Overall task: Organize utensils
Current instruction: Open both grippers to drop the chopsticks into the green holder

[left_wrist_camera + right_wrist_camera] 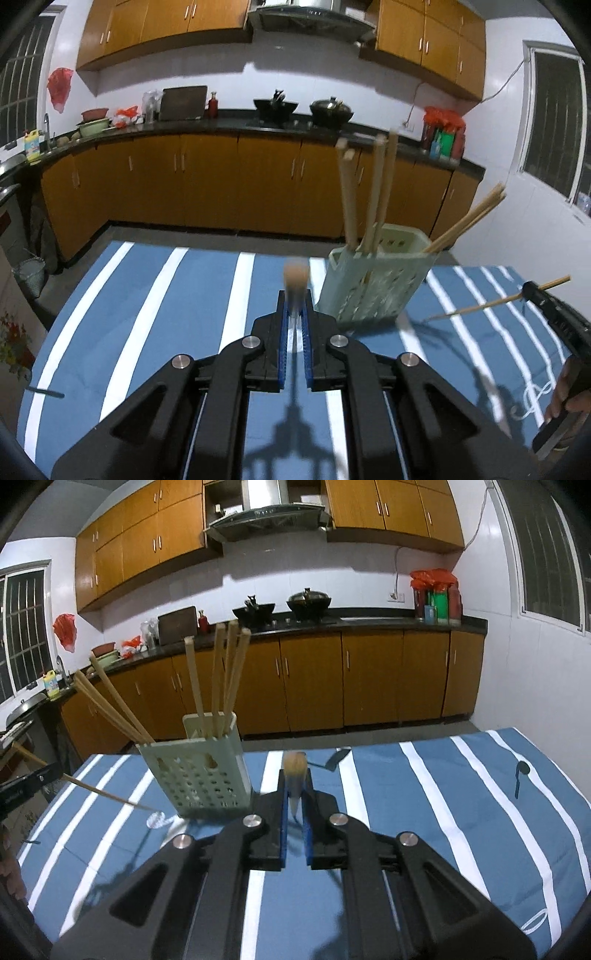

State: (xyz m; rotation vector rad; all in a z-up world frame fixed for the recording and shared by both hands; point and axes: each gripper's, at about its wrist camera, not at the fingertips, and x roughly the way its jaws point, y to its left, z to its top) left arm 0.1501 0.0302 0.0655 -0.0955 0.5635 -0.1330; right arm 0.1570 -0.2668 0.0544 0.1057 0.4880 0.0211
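Orange kitchen cabinets behind blue white-striped desk [155,295]. Left wrist view: left tongs [295,310] clamped on a wooden chopstick [294,275], pale green perforated plastic utensil holder [373,284] just right, holding chopsticks. Right wrist view: right tongs [294,794] clamped on another wooden chopstick [294,762]; holder left.

On the desk [461,812] we see a holder [199,775] standing upright, with chopsticks [225,679] in it: some near upright in its rear compartment, others leaning out of its front one. Our left tool [295,295] is left of the holder, our right tool [294,775] right of it; each grips a chopstick. Behind the right tool lies a spatula [334,760]; a spoon [520,777] lies farther right. Cabinets [314,679] stand behind the desk.
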